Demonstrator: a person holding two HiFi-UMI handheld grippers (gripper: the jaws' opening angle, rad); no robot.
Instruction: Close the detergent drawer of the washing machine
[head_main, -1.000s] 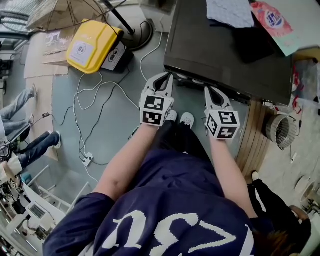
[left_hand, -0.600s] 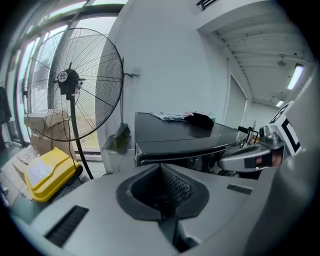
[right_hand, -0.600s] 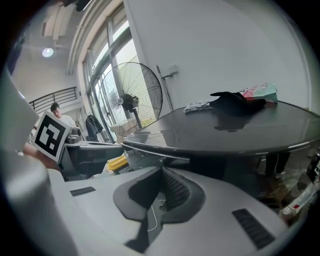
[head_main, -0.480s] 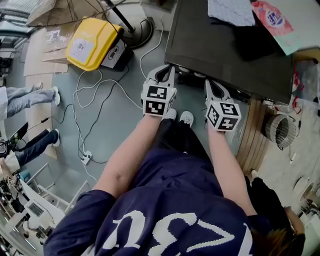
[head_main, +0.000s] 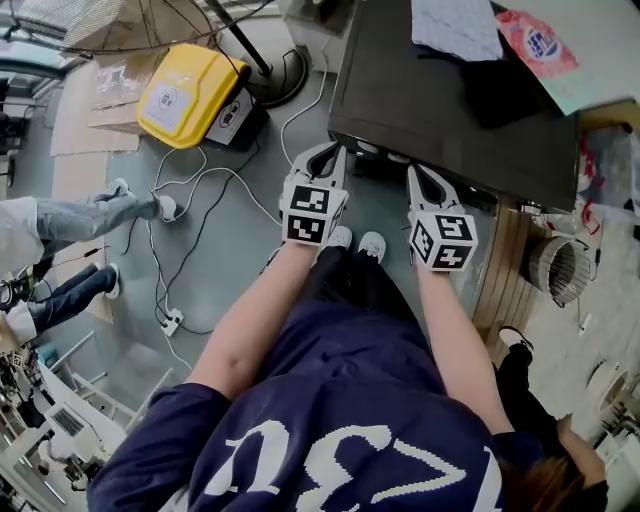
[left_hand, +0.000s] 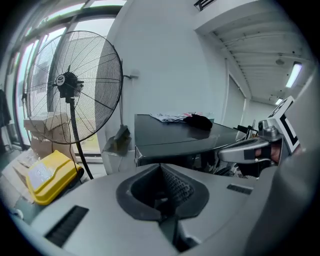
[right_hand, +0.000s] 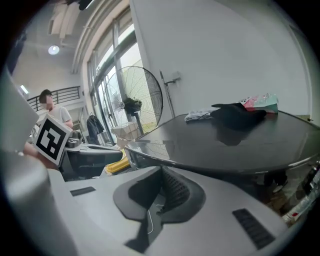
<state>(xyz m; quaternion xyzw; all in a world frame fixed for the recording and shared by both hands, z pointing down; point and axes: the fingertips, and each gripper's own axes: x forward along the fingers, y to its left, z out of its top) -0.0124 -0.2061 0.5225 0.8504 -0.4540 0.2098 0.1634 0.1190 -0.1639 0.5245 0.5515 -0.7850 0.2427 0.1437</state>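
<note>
The washing machine (head_main: 450, 110) is a dark-topped box at the upper right of the head view. Its front face lies under the near edge, so I cannot make out the detergent drawer. My left gripper (head_main: 336, 152) is shut and empty, its tips at the front edge near the machine's left corner. My right gripper (head_main: 413, 173) is shut and empty too, a little to the right along the same edge. In the left gripper view the shut gripper (left_hand: 161, 169) points at the machine's top (left_hand: 180, 132). In the right gripper view the shut gripper (right_hand: 161, 175) faces the glossy top (right_hand: 235, 142).
A white cloth (head_main: 455, 25), a black cloth (head_main: 510, 80) and a pink packet (head_main: 540, 45) lie on the machine. A yellow case (head_main: 185, 90), a standing fan (left_hand: 70, 85) and white cables (head_main: 190, 200) occupy the floor to the left. A bystander's legs (head_main: 90, 215) stand at the far left.
Both grippers have stayed shut at the machine's front edge. The bystander's legs at the left have stepped further into the picture.
</note>
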